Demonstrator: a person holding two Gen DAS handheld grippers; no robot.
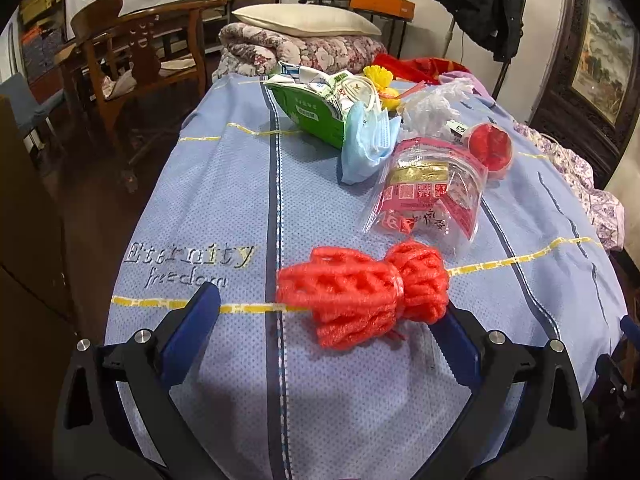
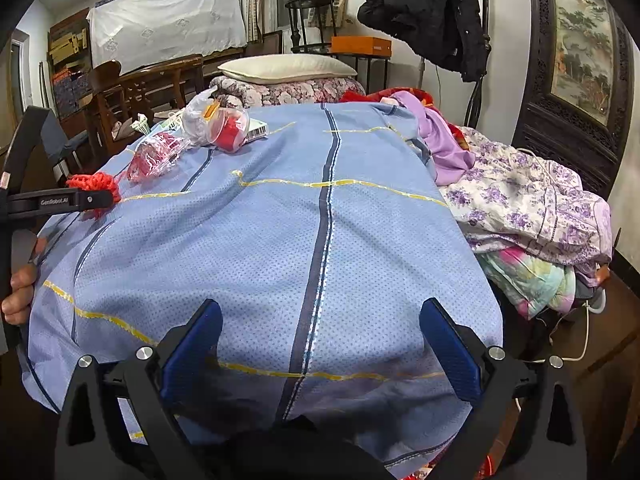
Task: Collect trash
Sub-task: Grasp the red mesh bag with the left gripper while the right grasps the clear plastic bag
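Red foam net (image 1: 362,294) (bunched, waisted) lies between the left claw's (image 1: 332,312) spread fingers.

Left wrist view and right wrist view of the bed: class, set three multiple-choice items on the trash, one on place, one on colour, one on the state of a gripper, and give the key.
1. Where does the red foam net lie?
A. on the blue bedspread, between the left gripper's fingers
B. on the wooden chair
C. under the pillow

2. What colour is the crumpled face mask?
A. black
B. light blue
C. orange

3. How is the right gripper?
A. shut on a bag
B. shut on a cup
C. open, holding nothing

Key: 1 A, the net sits on the spread between both blue fingers. 2 B, the mask beside the green carton is pale blue. 3 C, its fingers stand wide apart over bare spread.
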